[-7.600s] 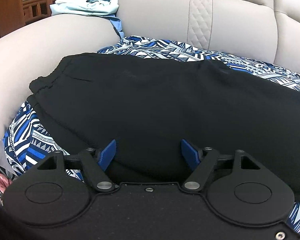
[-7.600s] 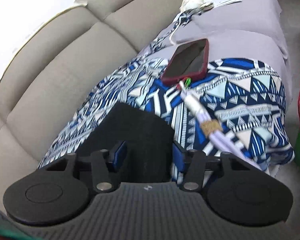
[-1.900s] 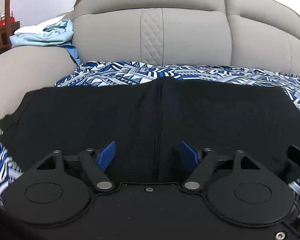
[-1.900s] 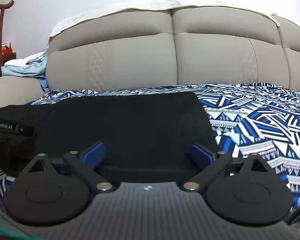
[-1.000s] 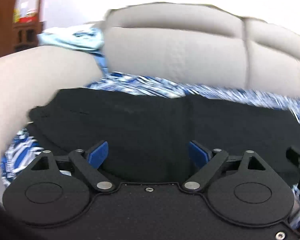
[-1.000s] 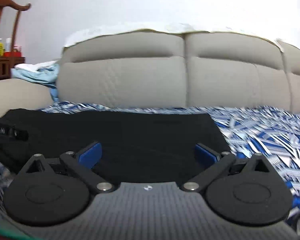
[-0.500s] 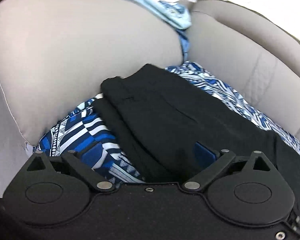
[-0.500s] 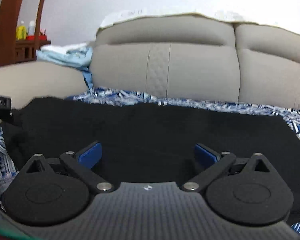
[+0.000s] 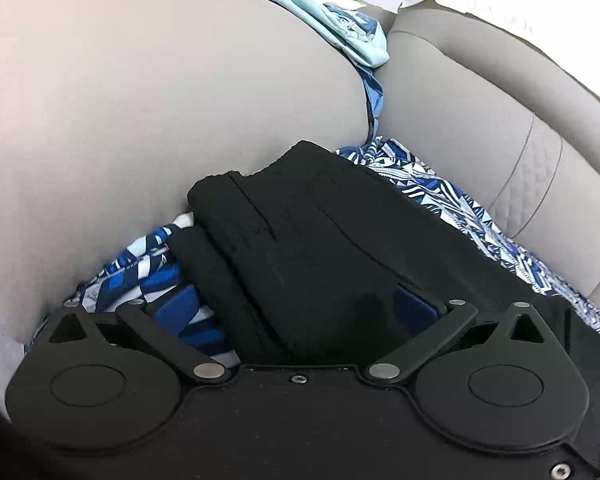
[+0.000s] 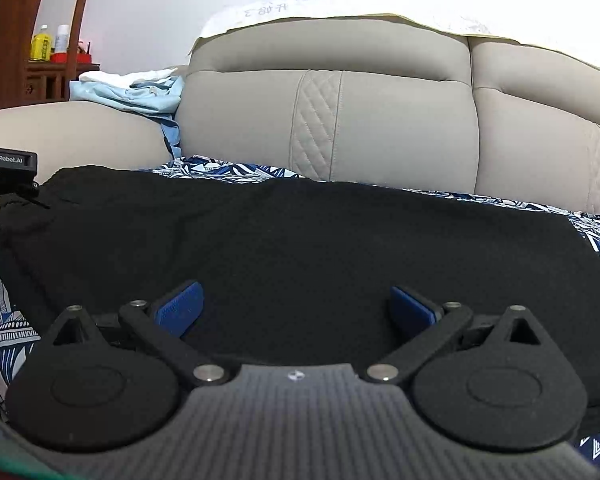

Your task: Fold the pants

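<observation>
The black pants (image 10: 300, 248) lie folded flat along the sofa seat, on the blue-and-white patterned cloth (image 10: 4, 312). The right gripper (image 10: 296, 308) hangs low over the near edge of the pants, jaws spread wide, blue pads clear of the fabric. This view takes in the whole garment, the sofa (image 10: 380, 128) backrest, a light blue garment (image 10: 140, 96) on the armrest, and bottles on a wooden shelf (image 10: 40, 68) behind.

Over on the left wrist view we're at the waistband end, tucked against the armrest (image 9: 160, 120). Only here do the stacked layers and stitched seam show. The left gripper (image 9: 296, 312) is opening, its jaws straddling the pants' (image 9: 312, 240) edge; the right pad looks close to the fabric, though contact is hard to judge.
</observation>
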Demonstrator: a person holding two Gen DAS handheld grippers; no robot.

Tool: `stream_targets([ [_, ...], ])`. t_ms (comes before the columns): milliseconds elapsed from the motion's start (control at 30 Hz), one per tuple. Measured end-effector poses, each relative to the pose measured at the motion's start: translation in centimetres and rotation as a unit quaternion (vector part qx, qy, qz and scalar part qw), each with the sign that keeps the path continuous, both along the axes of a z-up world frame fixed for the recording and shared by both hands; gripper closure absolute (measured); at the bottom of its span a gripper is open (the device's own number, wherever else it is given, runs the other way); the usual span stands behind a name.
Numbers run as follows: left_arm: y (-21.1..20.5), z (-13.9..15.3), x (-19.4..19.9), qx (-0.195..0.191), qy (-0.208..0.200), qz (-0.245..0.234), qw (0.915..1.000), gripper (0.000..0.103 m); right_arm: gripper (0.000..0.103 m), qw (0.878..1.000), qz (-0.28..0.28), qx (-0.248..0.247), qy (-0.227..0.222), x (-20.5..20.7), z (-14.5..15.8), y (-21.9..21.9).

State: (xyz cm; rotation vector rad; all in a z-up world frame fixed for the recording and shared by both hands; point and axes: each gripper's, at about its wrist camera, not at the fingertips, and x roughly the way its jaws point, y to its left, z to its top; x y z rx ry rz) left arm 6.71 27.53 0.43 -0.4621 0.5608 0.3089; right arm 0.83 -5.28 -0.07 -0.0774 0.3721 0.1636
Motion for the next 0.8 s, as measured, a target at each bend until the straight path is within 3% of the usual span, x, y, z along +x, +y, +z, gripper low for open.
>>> stream_targets([
  [333, 0.8, 0.1, 1.3, -0.024, 0.005, 0.025, 0.9994, 0.0, 0.0, 1.0, 0.0, -0.002, -0.004, -0.1, -0.1, 0.0],
  [467, 1.8, -0.1, 0.9, -0.057, -0.027, 0.029, 0.9976, 0.002, 0.0, 1.0, -0.001, -0.002, -0.004, -0.2, -0.1, 0.0],
  [500, 2.1, -0.2, 0.7, -0.063, -0.035, 0.031, 0.9969, 0.012, 0.0, 1.0, -0.001, -0.002, -0.004, -0.2, -0.1, 0.1],
  [533, 2.2, -0.2, 0.3, -0.064, -0.04, 0.037, 0.9965, 0.034, 0.0, 1.0, -0.001, -0.002, -0.004, -0.2, -0.1, 0.1],
  [600, 2.4, -0.2, -0.2, -0.056, -0.034, 0.056, 0.9963, 0.059, 0.0, 1.0, -0.002, -0.002, -0.004, -0.2, -0.1, 0.1],
  [633, 2.5, -0.2, -0.5, -0.055, -0.038, 0.06, 0.996, 0.062, 0.0, 1.0, -0.002, -0.002, -0.005, -0.2, -0.1, 0.1],
  [700, 2.7, -0.5, -0.9, -0.067, -0.048, 0.055, 0.9951, 0.057, 0.0, 1.0, -0.002, -0.003, -0.005, -0.2, -0.1, 0.0],
  [767, 2.8, -0.8, -0.6, -0.071, -0.053, 0.051, 0.9948, 0.047, 0.0, 1.0, -0.002, -0.003, -0.005, -0.2, -0.1, 0.1],
  [800, 2.9, -0.7, -0.4, -0.071, -0.056, 0.045, 0.9949, 0.037, 0.0, 1.0, -0.002, -0.003, -0.005, -0.2, -0.1, 0.1],
])
